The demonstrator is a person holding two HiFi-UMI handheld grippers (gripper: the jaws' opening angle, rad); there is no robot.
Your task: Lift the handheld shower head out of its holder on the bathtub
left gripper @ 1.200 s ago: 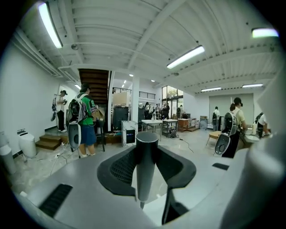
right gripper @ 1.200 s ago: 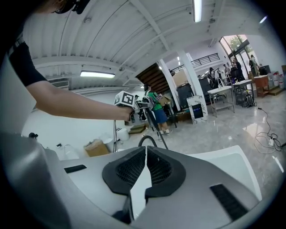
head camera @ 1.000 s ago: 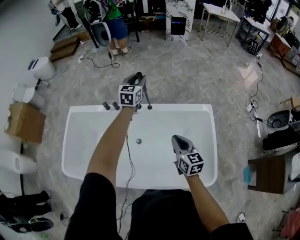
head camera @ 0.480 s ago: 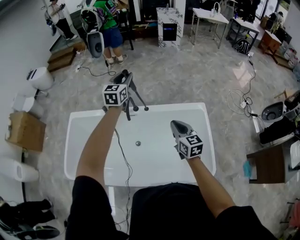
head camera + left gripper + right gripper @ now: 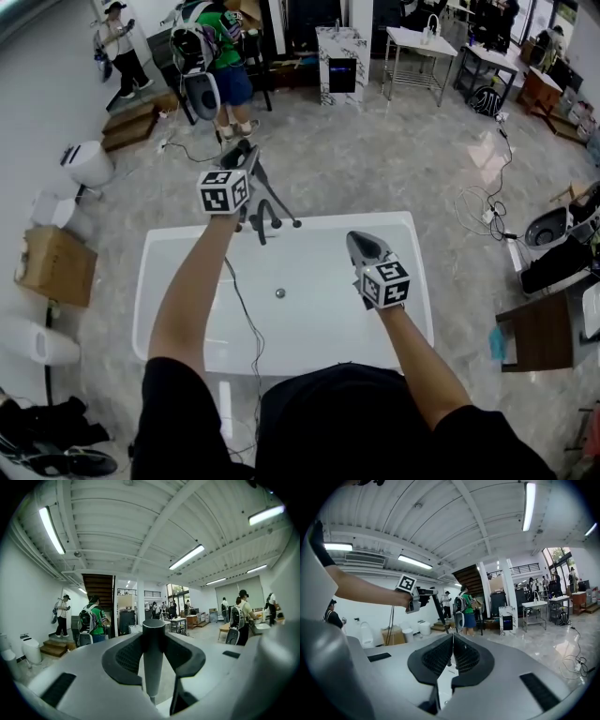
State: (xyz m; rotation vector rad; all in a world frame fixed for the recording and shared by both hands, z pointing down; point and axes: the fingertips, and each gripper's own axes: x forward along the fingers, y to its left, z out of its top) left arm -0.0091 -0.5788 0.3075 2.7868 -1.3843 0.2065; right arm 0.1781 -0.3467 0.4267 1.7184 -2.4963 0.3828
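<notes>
My left gripper (image 5: 244, 156) is shut on the slim dark handheld shower head (image 5: 274, 195), which slants down to the right above the far rim of the white bathtub (image 5: 178, 236). In the left gripper view its round handle (image 5: 153, 660) stands upright between the pads of my left gripper (image 5: 153, 637). A thin hose (image 5: 246, 323) trails down across the tub. Dark fittings (image 5: 260, 223) sit on the far rim below the hand. The right gripper (image 5: 362, 246) hovers over the tub's right half, shut and empty. From the right gripper view, its jaws (image 5: 453, 641) meet, and the shower head (image 5: 438, 612) shows beyond.
The drain (image 5: 279, 293) lies mid-tub. Toilets (image 5: 86, 161) and a cardboard box (image 5: 54, 266) stand at the left. A person with a backpack (image 5: 217, 47) stands beyond the tub. Cables (image 5: 487, 211) lie on the floor at the right, beside a dark cabinet (image 5: 539, 342).
Both grippers have risen. The left one has carried the shower head up and away from the fittings on the tub's far rim.
</notes>
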